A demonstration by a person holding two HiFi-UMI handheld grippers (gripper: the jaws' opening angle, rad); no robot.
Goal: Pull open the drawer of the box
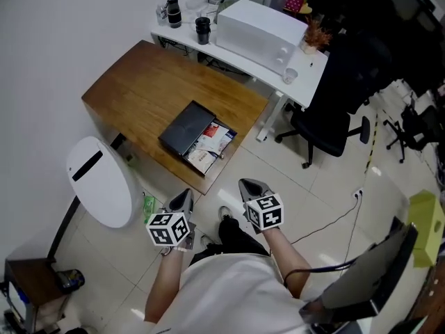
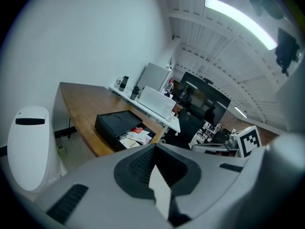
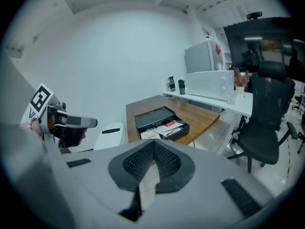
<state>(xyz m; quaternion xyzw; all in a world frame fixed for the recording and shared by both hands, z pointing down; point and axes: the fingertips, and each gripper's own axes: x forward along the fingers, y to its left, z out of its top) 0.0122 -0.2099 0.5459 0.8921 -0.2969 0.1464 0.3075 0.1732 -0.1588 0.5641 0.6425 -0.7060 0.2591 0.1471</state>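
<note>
A black box lies near the front edge of the brown wooden table. Its drawer stands pulled out toward me, with papers and a red packet showing inside. Both grippers hang over the floor in front of the table, well short of the box. My left gripper is shut, nothing between its jaws. My right gripper is shut too, also empty. The left gripper view shows the box and its drawer beyond the left gripper. In the right gripper view the drawer sits past the right gripper.
A white oval stand sits left of the table's front corner. Behind the table is a white desk with a white appliance and dark cups. A black office chair stands at the right, and a cable runs over the tiled floor.
</note>
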